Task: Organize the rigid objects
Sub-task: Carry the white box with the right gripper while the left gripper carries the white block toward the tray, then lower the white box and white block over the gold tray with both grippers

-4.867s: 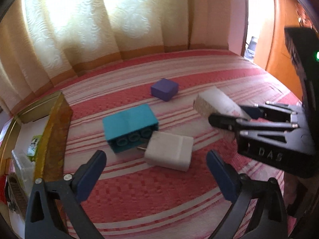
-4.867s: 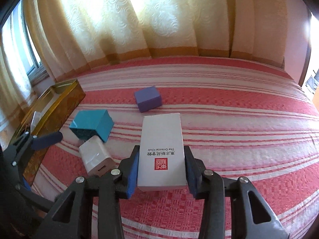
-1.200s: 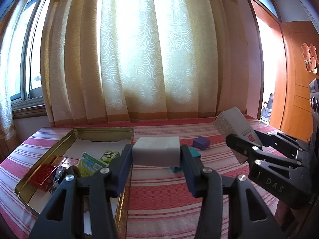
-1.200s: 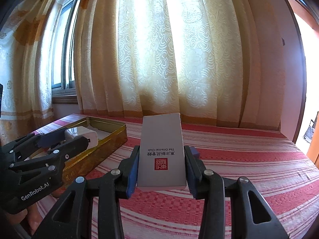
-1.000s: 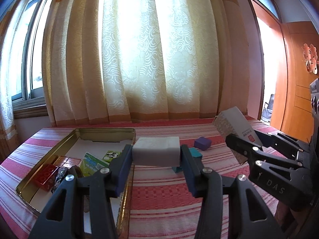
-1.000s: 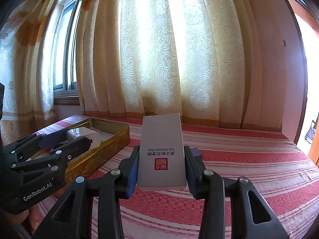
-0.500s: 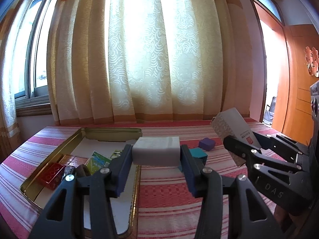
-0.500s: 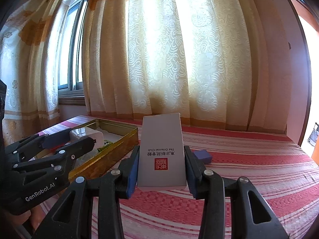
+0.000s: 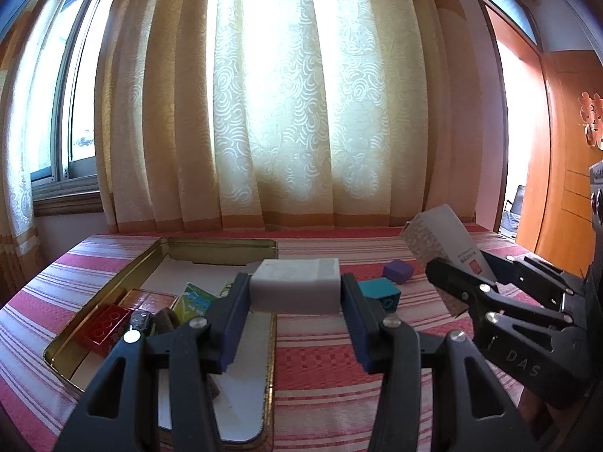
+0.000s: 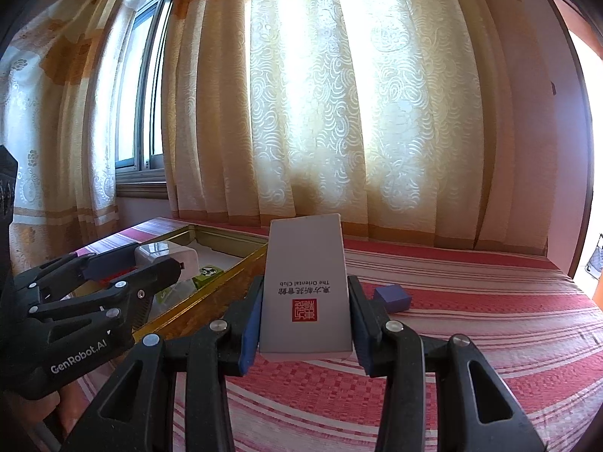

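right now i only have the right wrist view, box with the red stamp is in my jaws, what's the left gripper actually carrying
Observer: The left gripper is clamped on a white block, pads on both ends, held level.
Operator: anything left on the bed besides the purple cube
Observer: Yes, a teal block lies just left of the purple cube; your box hides it.
Operator: whats already in the tin
Observer: At the near left corner of the gold tin there is a red studded brick, with green printed cards beside it.
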`<action>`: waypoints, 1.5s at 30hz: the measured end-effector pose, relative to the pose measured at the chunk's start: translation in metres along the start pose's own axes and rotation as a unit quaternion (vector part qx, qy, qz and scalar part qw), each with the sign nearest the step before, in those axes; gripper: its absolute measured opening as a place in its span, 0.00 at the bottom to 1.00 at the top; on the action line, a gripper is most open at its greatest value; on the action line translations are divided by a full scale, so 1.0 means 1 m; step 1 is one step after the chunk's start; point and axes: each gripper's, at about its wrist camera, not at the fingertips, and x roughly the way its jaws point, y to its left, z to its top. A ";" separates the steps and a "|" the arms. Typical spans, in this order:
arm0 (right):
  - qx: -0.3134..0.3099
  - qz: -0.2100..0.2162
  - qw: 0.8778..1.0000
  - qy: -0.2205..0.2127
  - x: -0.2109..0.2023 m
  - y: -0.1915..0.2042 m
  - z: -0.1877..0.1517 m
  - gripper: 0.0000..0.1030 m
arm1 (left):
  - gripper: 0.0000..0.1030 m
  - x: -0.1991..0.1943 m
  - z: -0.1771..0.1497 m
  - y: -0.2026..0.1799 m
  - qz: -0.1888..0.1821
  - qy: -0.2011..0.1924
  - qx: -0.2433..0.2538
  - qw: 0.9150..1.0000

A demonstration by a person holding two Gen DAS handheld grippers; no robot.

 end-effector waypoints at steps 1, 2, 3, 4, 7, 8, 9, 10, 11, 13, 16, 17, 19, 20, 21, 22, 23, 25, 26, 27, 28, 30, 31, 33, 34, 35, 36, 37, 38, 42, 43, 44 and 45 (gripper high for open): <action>0.000 0.001 1.000 -0.001 0.000 0.001 0.000 0.43 | 0.46 0.000 0.000 0.001 0.001 0.000 -0.001 1.000; -0.001 0.002 1.000 -0.001 0.000 0.002 0.000 0.42 | 0.46 0.000 0.000 0.002 0.001 0.000 -0.002 1.000; -0.001 0.003 1.000 -0.001 0.000 0.002 0.000 0.42 | 0.46 -0.001 -0.001 0.004 0.002 0.000 -0.003 1.000; 0.000 0.005 1.000 -0.002 0.000 0.003 0.000 0.42 | 0.46 -0.001 -0.001 0.005 0.002 0.000 -0.003 1.000; 0.000 0.008 1.000 -0.001 0.001 0.006 0.001 0.42 | 0.46 -0.001 -0.001 0.008 0.003 0.001 -0.003 1.000; -0.001 0.011 1.000 0.000 0.001 0.008 0.001 0.42 | 0.46 -0.001 -0.001 0.008 0.003 0.002 -0.002 1.000; -0.002 0.011 1.000 0.000 0.002 0.010 0.001 0.43 | 0.46 -0.001 -0.001 0.009 0.003 0.002 -0.001 1.000; -0.003 0.013 1.000 0.000 0.003 0.012 0.001 0.43 | 0.46 -0.001 -0.001 0.010 0.004 0.002 -0.001 1.000; -0.004 0.016 1.000 0.001 0.003 0.014 0.001 0.43 | 0.46 -0.002 -0.001 0.011 0.004 0.002 -0.001 1.000; -0.006 0.019 1.000 0.001 0.004 0.017 0.002 0.43 | 0.46 -0.002 -0.002 0.012 0.004 0.002 -0.002 1.000; -0.008 0.023 1.000 0.002 0.006 0.023 0.002 0.43 | 0.46 -0.003 -0.002 0.017 0.006 0.001 -0.005 1.000; -0.009 0.025 1.000 0.002 0.007 0.025 0.002 0.43 | 0.46 -0.004 -0.002 0.018 0.006 0.000 -0.006 1.000; -0.011 0.028 1.000 0.004 0.008 0.027 0.003 0.43 | 0.46 -0.006 -0.002 0.020 0.007 -0.002 -0.008 1.000; -0.012 0.028 1.000 0.004 0.009 0.029 0.003 0.43 | 0.46 -0.007 -0.002 0.021 0.008 -0.002 -0.009 1.000; -0.013 0.029 0.999 0.005 0.009 0.030 0.003 0.43 | 0.46 -0.008 -0.002 0.022 0.008 -0.002 -0.010 1.000; -0.013 0.030 0.999 0.006 0.010 0.031 0.003 0.43 | 0.46 -0.009 -0.002 0.024 0.009 -0.003 -0.012 1.000; -0.014 0.031 0.999 0.006 0.010 0.032 0.003 0.43 | 0.46 -0.009 -0.002 0.025 0.009 -0.002 -0.013 1.000; -0.016 0.033 0.999 0.009 0.012 0.036 0.003 0.43 | 0.46 -0.008 -0.003 0.027 0.009 0.000 -0.014 1.000; -0.017 0.035 0.999 0.010 0.013 0.037 0.003 0.43 | 0.46 -0.008 -0.003 0.028 0.010 0.001 -0.014 1.000; -0.019 0.036 0.999 0.011 0.014 0.039 0.003 0.43 | 0.46 -0.009 -0.003 0.029 0.010 0.001 -0.014 1.000; -0.020 0.037 0.999 0.011 0.016 0.040 0.004 0.43 | 0.46 -0.009 -0.003 0.030 0.009 0.003 -0.015 1.000; -0.025 0.040 0.999 0.012 0.017 0.044 0.004 0.43 | 0.46 -0.009 -0.003 0.031 0.009 0.004 -0.015 1.000; -0.026 0.041 0.999 0.012 0.018 0.046 0.005 0.43 | 0.46 -0.008 -0.002 0.033 0.010 0.004 -0.016 1.000; -0.027 0.044 0.999 0.013 0.019 0.048 0.005 0.43 | 0.46 -0.009 -0.003 0.035 0.011 0.004 -0.017 1.000; -0.028 0.045 0.998 0.014 0.020 0.050 0.005 0.43 | 0.46 -0.009 -0.003 0.037 0.012 0.005 -0.019 1.000; -0.029 0.046 0.998 0.014 0.020 0.051 0.005 0.43 | 0.46 -0.009 -0.003 0.039 0.013 0.005 -0.020 1.000; -0.031 0.047 0.998 0.015 0.021 0.053 0.005 0.43 | 0.46 -0.009 -0.003 0.040 0.013 0.006 -0.021 1.000; -0.032 0.048 0.998 0.015 0.021 0.054 0.005 0.43 | 0.46 -0.009 -0.003 0.042 0.013 0.006 -0.022 1.000; -0.034 0.049 0.998 0.016 0.022 0.055 0.005 0.43 | 0.46 -0.010 -0.003 0.043 0.014 0.005 -0.023 1.000; -0.036 0.052 0.998 0.018 0.025 0.059 0.005 0.43 | 0.46 -0.010 -0.003 0.047 0.015 0.006 -0.025 1.000; -0.036 0.052 0.998 0.019 0.025 0.060 0.005 0.43 | 0.46 -0.010 -0.003 0.048 0.015 0.006 -0.027 1.000; -0.038 0.053 0.998 0.019 0.025 0.062 0.005 0.43 | 0.46 -0.010 -0.003 0.050 0.014 0.008 -0.028 0.999; -0.039 0.053 0.998 0.019 0.026 0.063 0.005 0.43 | 0.46 -0.009 -0.003 0.052 0.013 0.009 -0.030 0.999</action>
